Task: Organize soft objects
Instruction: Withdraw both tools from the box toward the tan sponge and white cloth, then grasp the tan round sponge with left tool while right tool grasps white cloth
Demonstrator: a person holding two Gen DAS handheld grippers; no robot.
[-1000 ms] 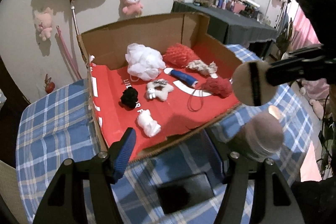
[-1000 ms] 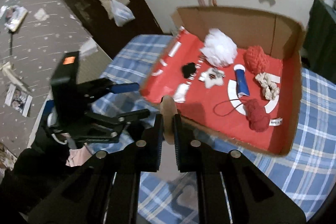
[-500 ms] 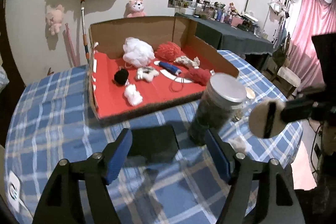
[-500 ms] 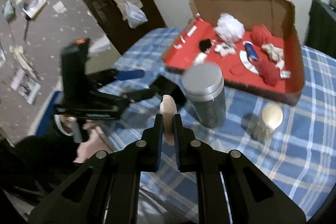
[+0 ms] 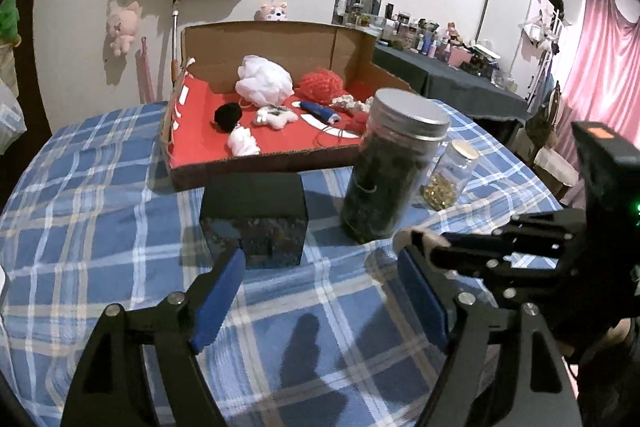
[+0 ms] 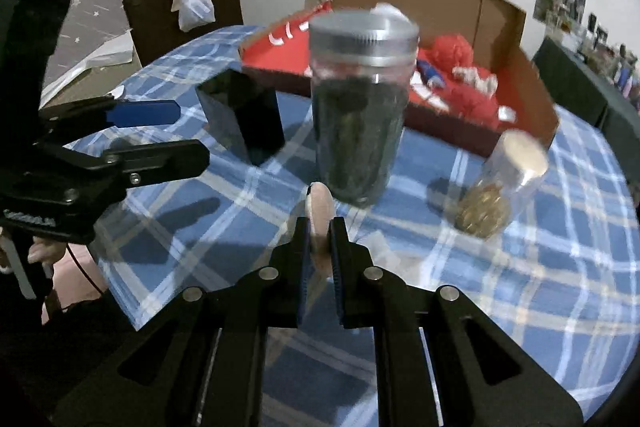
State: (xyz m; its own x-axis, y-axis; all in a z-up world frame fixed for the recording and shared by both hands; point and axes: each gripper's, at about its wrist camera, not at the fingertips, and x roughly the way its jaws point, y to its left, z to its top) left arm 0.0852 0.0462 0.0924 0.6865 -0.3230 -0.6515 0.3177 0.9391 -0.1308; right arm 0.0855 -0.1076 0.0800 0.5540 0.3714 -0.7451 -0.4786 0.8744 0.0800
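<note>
Right gripper: we pinch a round puff edge-on, near the tall jar.
Left gripper: ours gapes wide, holding nothing.
Box: far side, with soft things inside.

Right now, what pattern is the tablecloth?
Blue and white plaid tablecloth, clearest in the left wrist view.

left tongs spread wide, nothing between; right tongs clamped on round pad.
</note>
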